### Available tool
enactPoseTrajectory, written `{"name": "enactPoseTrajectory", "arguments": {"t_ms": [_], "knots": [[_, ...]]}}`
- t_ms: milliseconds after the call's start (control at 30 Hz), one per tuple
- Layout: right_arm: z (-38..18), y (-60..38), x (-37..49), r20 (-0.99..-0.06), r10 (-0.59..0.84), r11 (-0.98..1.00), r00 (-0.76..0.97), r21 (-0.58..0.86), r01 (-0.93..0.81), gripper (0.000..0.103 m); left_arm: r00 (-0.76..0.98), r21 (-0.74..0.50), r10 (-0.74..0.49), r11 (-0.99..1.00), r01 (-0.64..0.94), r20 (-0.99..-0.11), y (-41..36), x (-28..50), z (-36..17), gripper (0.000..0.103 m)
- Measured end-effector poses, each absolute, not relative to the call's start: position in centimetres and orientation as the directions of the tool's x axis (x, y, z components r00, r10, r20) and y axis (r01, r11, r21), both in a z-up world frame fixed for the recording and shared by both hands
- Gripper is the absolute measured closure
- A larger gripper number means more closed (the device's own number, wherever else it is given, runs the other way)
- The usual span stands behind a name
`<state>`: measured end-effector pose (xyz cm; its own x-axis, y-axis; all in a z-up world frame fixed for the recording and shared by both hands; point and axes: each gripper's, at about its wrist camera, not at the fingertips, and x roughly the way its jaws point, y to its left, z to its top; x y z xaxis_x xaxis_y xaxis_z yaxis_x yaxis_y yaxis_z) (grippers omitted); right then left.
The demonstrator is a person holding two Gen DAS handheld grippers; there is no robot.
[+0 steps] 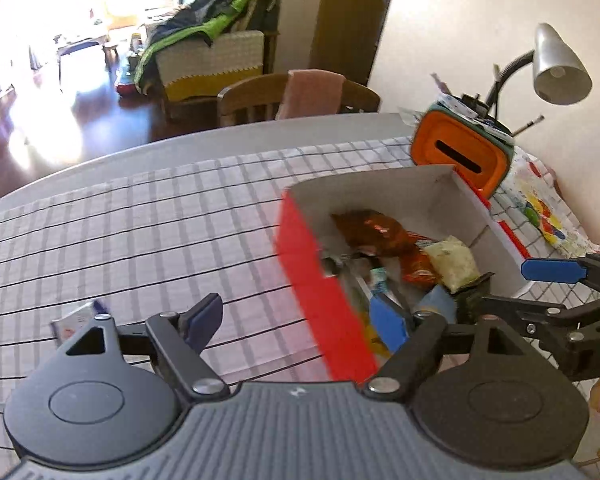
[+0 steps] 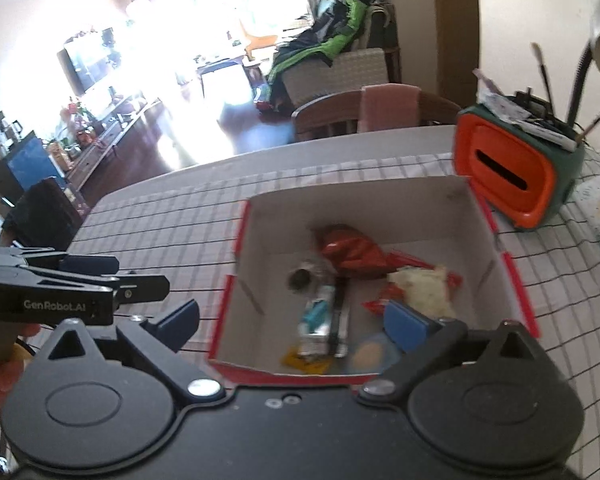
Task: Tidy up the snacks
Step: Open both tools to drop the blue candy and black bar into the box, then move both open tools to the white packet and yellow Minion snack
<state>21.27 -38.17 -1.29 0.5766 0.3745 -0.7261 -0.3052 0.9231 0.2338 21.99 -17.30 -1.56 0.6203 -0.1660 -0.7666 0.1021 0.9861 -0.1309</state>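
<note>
A red cardboard box (image 1: 320, 276) with a white inside stands on the checked tablecloth; it also shows in the right wrist view (image 2: 472, 216). Inside lie several snacks: a red-brown bag (image 2: 352, 252), a pale yellow packet (image 2: 424, 288), a silver-teal wrapper (image 2: 320, 320) and an orange-red packet (image 1: 420, 264). My left gripper (image 1: 300, 316) is open and empty, its jaws astride the box's near left wall. My right gripper (image 2: 295, 328) is open and empty over the box's near edge. A small white-blue packet (image 1: 79, 316) lies on the cloth behind my left finger.
An orange and green holder (image 2: 508, 176) with brushes stands behind the box, beside a grey desk lamp (image 1: 556, 64). A wooden chair (image 1: 295, 96) with a pink towel stands at the table's far edge. A colourful cloth (image 1: 548, 208) lies at the right.
</note>
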Motion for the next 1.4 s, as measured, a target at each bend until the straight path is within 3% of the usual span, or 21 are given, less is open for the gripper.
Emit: {"name": "enactPoseTrajectory", "arguments": {"t_ms": [533, 867, 1133, 1400], "knots": [[-3.0, -25.2, 19.5, -0.75, 0.489, 0.831, 0.446, 0.245, -0.5, 0.0, 0.607, -0.181, -0.133, 0.983, -0.018, -0.783, -4.3, 15.6, -3.5, 0.019], [-4.3, -18.1, 20.1, -0.781, 0.534, 0.727, 0.324, 0.228, -0.648, 0.0, 0.526, -0.252, -0.095, 0.939, -0.235, -0.845, 3.0, 12.9, -7.9, 0.018], [-5.6, -13.9, 22.3, -0.826, 0.512, 0.612, 0.237, 0.157, -0.775, 0.0, 0.468, -0.289, -0.082, 0.874, -0.391, -0.88, 4.9, 12.4, -11.0, 0.019], [-7.8, -10.1, 25.3, -0.853, 0.5, 0.451, 0.151, 0.108, -0.886, 0.0, 0.401, -0.212, 0.028, 0.815, -0.539, -0.915, 4.2, 12.9, -13.6, 0.018]]}}
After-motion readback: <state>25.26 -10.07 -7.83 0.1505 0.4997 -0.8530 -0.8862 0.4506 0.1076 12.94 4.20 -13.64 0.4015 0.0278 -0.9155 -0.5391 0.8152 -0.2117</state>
